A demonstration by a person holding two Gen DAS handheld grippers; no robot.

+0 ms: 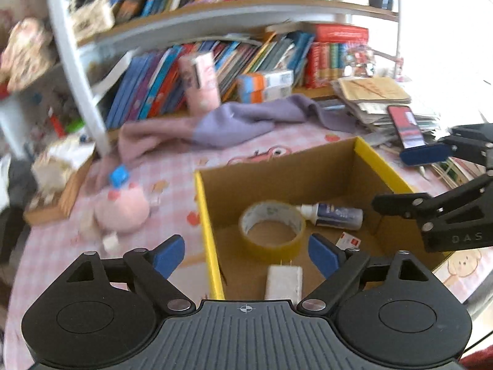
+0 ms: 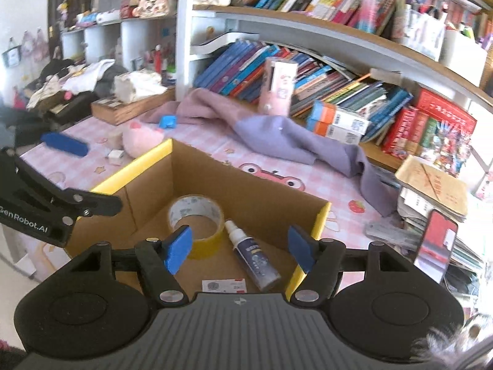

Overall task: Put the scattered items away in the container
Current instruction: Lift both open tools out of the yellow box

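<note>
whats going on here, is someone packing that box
A person with a gripper in each hand is tidying a cluttered table into a cardboard box. The tape roll, spray bottle, white charger and a small card already lie inside. The left gripper and right gripper are open and empty above it. A pink plush waits outside.

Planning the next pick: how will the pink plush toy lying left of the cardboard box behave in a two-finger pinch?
The pink plush toy looks soft and rounded, so it will probably squash between the pads rather than resist. It is likely light for its bulk. Its fabric surface should grip well, though the rounded body may bulge out of a shallow pinch.
</note>
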